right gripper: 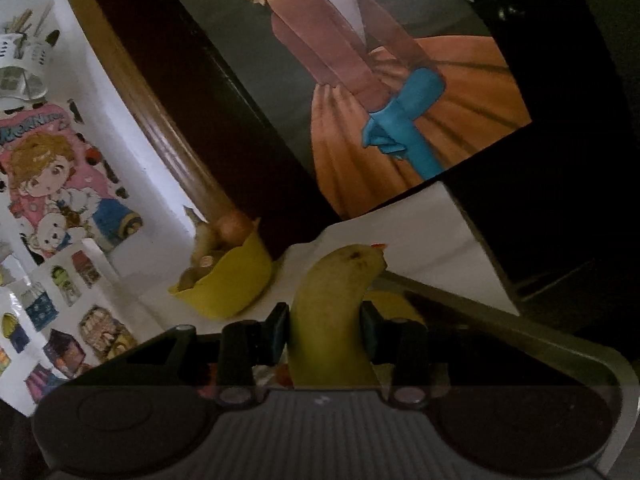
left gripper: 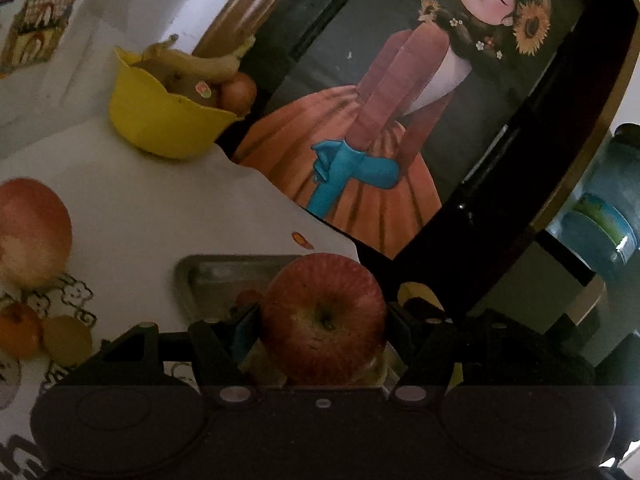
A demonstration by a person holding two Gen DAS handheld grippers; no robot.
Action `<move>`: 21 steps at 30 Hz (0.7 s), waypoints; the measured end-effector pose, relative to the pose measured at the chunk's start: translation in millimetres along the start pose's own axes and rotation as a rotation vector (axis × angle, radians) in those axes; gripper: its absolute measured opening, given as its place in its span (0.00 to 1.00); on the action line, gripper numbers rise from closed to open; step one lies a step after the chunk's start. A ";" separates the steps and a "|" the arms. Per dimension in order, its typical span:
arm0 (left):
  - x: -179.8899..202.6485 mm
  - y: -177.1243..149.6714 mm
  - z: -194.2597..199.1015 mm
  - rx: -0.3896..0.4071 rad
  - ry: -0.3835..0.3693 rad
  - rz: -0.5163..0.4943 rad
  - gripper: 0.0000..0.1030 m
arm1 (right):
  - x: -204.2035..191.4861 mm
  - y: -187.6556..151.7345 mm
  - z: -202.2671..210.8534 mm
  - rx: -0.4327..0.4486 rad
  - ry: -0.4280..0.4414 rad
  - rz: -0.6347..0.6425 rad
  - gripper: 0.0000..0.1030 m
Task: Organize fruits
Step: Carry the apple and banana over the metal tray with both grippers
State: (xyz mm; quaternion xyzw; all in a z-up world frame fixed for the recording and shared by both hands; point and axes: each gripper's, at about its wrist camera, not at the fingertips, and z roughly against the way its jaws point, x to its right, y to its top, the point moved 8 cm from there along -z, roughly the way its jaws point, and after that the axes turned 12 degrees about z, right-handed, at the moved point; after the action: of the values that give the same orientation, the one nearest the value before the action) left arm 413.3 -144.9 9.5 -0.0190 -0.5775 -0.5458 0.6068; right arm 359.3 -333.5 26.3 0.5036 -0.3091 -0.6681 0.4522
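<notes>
My left gripper (left gripper: pixel 324 320) is shut on a red apple (left gripper: pixel 324 316), held above a metal tray (left gripper: pixel 208 276) on the white table. My right gripper (right gripper: pixel 325 328) is shut on a yellow-green banana (right gripper: pixel 332 308), held over the metal tray's rim (right gripper: pixel 520 328). A yellow bowl (left gripper: pixel 160 120) at the table's far side holds bananas, a kiwi with a sticker and an orange fruit; it also shows in the right wrist view (right gripper: pixel 232 284).
A large peach-coloured apple (left gripper: pixel 32 232), an orange (left gripper: pixel 18 334) and a lemon (left gripper: pixel 68 340) lie at the left. A framed picture of a girl (left gripper: pixel 400 100) leans behind the table. A blue water jug (left gripper: pixel 600 216) stands at the right.
</notes>
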 end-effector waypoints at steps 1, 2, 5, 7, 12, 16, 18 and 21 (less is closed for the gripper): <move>-1.4 -1.7 -1.2 -0.009 -0.007 0.013 0.66 | -1.1 -0.3 -1.8 -0.003 -0.006 0.005 0.41; -2.6 -3.2 -2.3 -0.021 -0.016 0.023 0.66 | -0.9 -1.2 -3.3 -0.007 -0.013 0.011 0.41; -4.5 -8.1 -2.6 -0.039 -0.031 0.023 0.66 | 0.4 -2.6 -4.7 -0.013 -0.027 0.021 0.41; -2.1 -12.5 -4.0 -0.054 -0.038 0.008 0.66 | 3.4 -3.7 -5.5 -0.017 -0.037 0.021 0.41; 3.3 -23.0 -5.3 -0.076 -0.039 -0.044 0.66 | 6.0 -8.5 -9.9 -0.048 -0.044 0.026 0.41; 4.5 -29.9 -3.4 -0.080 -0.032 -0.086 0.66 | 3.2 -12.7 -12.3 -0.067 -0.039 0.039 0.41; 4.9 -33.6 -0.9 -0.082 -0.028 -0.115 0.66 | 4.4 -13.4 -12.7 -0.072 -0.040 0.034 0.41; 8.7 -38.8 1.2 -0.087 -0.040 -0.150 0.66 | 7.8 -13.0 -11.4 -0.070 -0.049 0.026 0.41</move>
State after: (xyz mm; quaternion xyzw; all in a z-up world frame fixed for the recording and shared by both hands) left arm 383.6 -165.3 -7.4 -0.0130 -0.5652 -0.6136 0.5512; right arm 365.7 -335.0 8.5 0.4669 -0.3029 -0.6847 0.4706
